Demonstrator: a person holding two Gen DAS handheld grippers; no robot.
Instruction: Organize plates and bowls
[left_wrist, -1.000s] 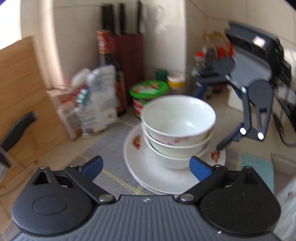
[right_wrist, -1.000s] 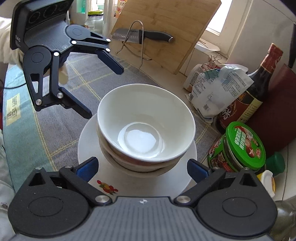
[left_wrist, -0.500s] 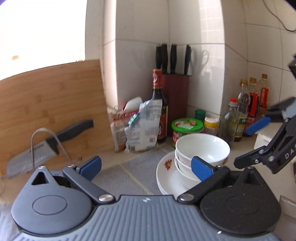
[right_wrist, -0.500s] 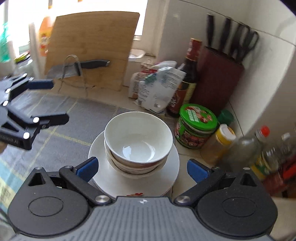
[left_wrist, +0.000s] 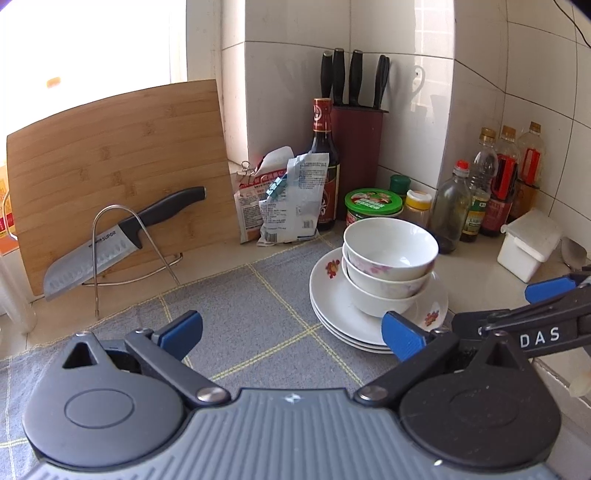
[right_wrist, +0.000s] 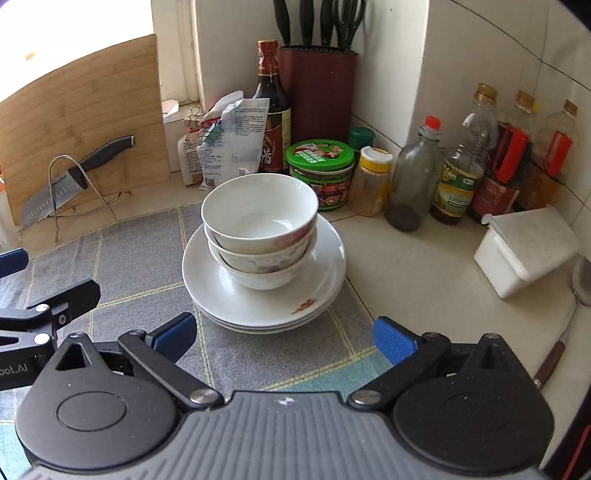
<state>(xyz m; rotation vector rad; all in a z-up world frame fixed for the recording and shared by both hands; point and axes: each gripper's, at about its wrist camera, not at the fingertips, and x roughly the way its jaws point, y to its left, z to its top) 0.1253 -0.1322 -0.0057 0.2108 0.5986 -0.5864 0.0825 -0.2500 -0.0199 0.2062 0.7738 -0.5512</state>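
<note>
The left tongs (left_wrist: 291, 332) are held low over the near part of the grey checked mat (left_wrist: 251, 314), pointing level toward the far wall. Their blue-tipped fingers (left_wrist: 183, 328) stand wide apart and hold nothing. The right tongs (right_wrist: 284, 334) are posed much the same, low and level above the near edge of the mat, spread wide and empty, with the dish stack straight ahead between their fingers.

The stack of bowls (right_wrist: 260, 229) sits nested, three deep, in the middle of the stack of plates (right_wrist: 325, 258). The plates rest on the right end of the mat, partly over its edge onto the bare table (right_wrist: 413, 266). Neither tongs touch the dishes; both hang near them, on the near side.

In the left wrist view the right tongs come in from the right edge, just right of the plates, one blue tip raised above the dark lower finger. In the right wrist view the left tongs show at the left edge, over the mat and apart from the plates.

Behind the dishes stands a green-lidded tub (left_wrist: 373, 205), with a dark sauce bottle (left_wrist: 324, 166) and a knife block (left_wrist: 356, 147) farther back. To the far left a knife (left_wrist: 122, 240) rests on a wire stand in front of a leaning wooden cutting board (left_wrist: 110, 155). A white lidded box (right_wrist: 524, 254) lies at the right.
</note>
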